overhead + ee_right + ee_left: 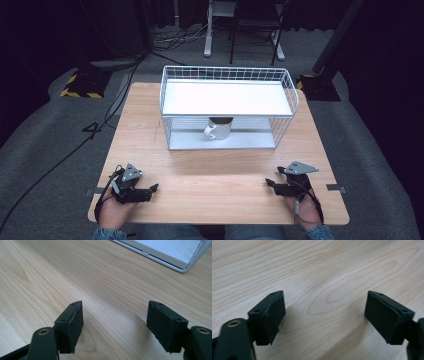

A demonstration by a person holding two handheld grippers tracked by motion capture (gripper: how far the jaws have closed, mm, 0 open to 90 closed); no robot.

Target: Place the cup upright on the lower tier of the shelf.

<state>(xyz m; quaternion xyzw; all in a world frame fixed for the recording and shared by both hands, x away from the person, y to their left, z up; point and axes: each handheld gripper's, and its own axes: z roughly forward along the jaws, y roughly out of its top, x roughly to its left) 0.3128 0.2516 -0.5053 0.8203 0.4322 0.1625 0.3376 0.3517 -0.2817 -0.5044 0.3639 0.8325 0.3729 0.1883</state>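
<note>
Both grippers parked at near table [220, 185] edge, nothing started. Left gripper [150, 190] jaws wide, empty. Right gripper [270, 183] same, empty. Mug [218, 128] well ahead, between them, on rack's [227, 73] lower shelf. Next, likely: reach forward under shelf, grab mug.
</note>
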